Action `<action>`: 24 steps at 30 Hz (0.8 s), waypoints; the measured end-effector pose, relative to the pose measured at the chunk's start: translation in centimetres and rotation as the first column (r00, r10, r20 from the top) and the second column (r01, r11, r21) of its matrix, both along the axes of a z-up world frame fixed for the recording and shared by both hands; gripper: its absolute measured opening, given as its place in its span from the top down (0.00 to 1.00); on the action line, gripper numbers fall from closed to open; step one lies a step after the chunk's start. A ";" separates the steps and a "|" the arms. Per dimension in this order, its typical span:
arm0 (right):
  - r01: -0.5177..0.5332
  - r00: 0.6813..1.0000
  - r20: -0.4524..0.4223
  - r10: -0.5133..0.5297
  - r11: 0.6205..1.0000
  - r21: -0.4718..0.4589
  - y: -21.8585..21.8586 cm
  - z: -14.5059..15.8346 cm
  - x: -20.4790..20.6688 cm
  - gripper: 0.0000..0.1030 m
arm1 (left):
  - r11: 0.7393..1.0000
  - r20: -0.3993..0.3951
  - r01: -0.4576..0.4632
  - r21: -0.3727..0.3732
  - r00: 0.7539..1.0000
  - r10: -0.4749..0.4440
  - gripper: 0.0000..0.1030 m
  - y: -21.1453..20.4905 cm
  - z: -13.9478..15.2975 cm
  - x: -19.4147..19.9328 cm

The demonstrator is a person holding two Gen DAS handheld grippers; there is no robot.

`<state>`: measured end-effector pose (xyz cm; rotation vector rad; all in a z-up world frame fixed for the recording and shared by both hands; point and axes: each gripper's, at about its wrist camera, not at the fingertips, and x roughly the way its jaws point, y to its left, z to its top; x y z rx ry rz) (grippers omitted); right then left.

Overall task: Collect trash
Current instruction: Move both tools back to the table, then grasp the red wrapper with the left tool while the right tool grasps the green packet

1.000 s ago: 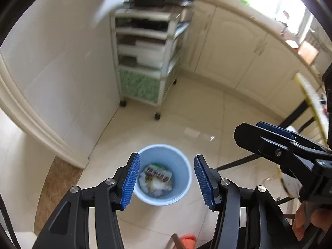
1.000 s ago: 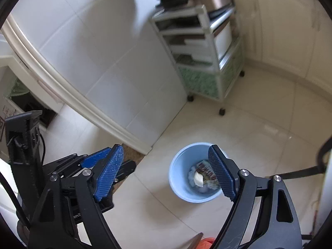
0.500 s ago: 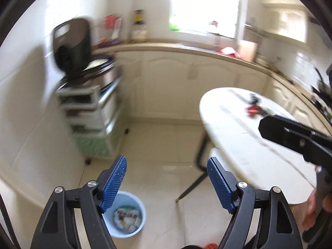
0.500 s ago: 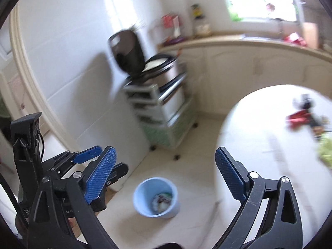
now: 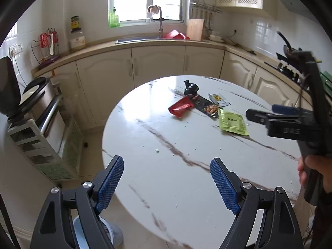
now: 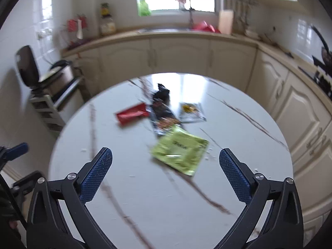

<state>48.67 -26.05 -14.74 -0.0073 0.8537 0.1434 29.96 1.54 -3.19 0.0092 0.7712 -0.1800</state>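
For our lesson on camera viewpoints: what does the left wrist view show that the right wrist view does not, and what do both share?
Only the left wrist view shows the blue bin on the floor and the person's hand holding the right gripper. Only the right wrist view shows that right gripper's open jaws head-on. Both share the round table, with the red wrapper, green packet, dark wrapper and black bag lying on it.

Tongs (image 5: 167, 183) swung bin-to-table (image 5: 145, 108) (both).
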 end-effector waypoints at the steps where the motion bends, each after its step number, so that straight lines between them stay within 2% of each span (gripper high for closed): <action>1: 0.008 1.000 -0.022 -0.008 1.000 0.009 -0.5 -0.7 0.8 0.00 | 1.000 -0.012 -0.001 0.004 1.000 0.001 0.21 -0.4 -0.3 1.2; 3: 0.019 0.998 -0.061 -0.017 0.999 0.027 -0.9 -2.2 2.2 0.00 | 1.000 -0.019 -0.003 0.009 1.000 0.003 0.21 -0.7 -0.5 2.9; 6: 0.022 0.994 -0.106 -0.021 1.000 0.006 -0.4 -4.2 3.5 0.00 | 1.000 -0.033 -0.006 0.026 0.999 0.006 0.21 -1.8 -0.9 4.7; 10: 0.012 0.992 -0.123 -0.012 1.000 -0.001 0.4 -5.7 4.4 0.00 | 0.999 -0.049 -0.016 0.050 0.999 0.018 0.21 -2.6 -2.4 8.3; 15: -0.018 0.988 -0.153 0.020 1.000 0.017 0.1 -7.2 5.7 0.01 | 0.999 -0.063 -0.013 0.047 0.998 0.016 0.21 -2.8 -3.7 11.0; 18: -0.032 0.989 -0.147 0.027 0.999 -0.027 0.0 -7.6 6.1 0.02 | 0.999 -0.066 -0.013 0.049 0.998 0.017 0.21 -2.7 -4.1 12.1; 20: -0.038 0.990 -0.135 0.030 0.998 -0.058 0.0 -7.6 6.1 0.08 | 0.999 -0.067 -0.014 0.045 0.998 0.017 0.21 -2.5 -4.3 12.7; 24: -0.080 0.991 -0.111 0.072 0.995 -0.066 -0.4 -7.4 6.0 0.14 | 0.998 -0.082 -0.007 0.055 0.997 0.012 0.21 -2.9 -4.8 14.7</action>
